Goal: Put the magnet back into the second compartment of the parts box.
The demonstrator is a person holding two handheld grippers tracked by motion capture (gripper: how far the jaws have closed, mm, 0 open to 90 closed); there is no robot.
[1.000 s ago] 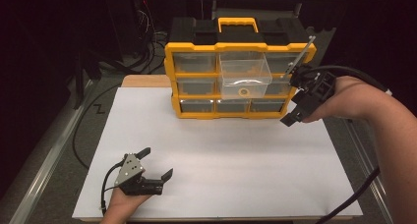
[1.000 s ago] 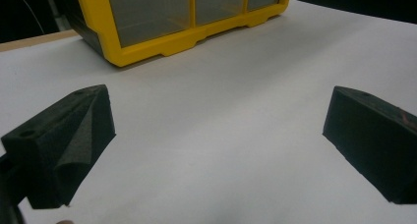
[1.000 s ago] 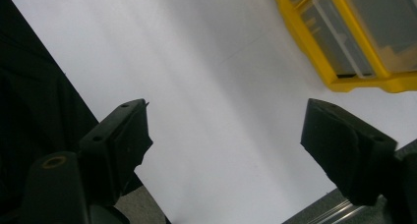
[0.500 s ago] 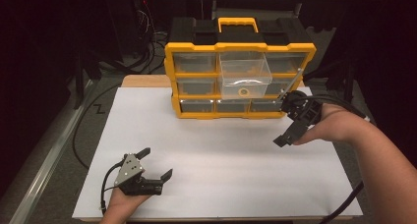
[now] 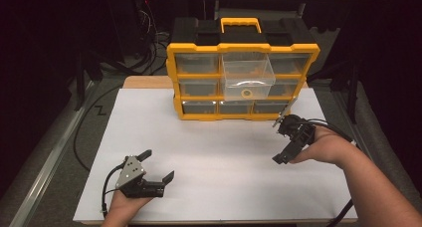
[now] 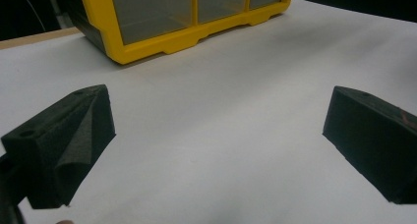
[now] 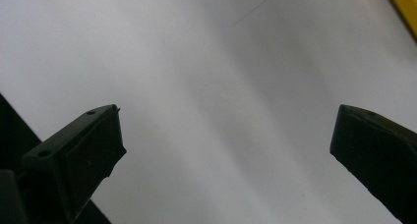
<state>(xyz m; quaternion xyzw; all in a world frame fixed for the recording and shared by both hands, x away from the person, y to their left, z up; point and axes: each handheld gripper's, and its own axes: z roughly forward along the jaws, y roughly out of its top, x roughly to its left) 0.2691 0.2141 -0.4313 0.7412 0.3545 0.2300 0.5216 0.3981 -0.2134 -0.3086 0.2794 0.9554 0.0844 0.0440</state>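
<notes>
A yellow and black drawer organizer (image 5: 243, 67) stands at the back of the white table (image 5: 214, 147). Its middle clear drawer (image 5: 248, 80) is pulled out, with a small yellow ring (image 5: 246, 93) showing at its front. My right gripper (image 5: 279, 140) hovers low over the table to the right of the organizer. Its jaws have just been opening and now stand wide with nothing between them (image 7: 228, 116). My left gripper (image 5: 159, 164) rests near the front left edge, open and empty (image 6: 219, 101), facing the organizer's bottom row (image 6: 162, 42).
Cables trail from both grippers. The table's front edge lies just under the left hand. A wooden strip (image 5: 147, 81) shows behind the white sheet at the back left. Dark floor and a metal rail (image 5: 50, 162) run along the left side.
The right gripper has come down from beside the organizer's upper right to low over the table in front of its right corner. The left gripper has stayed put.
</notes>
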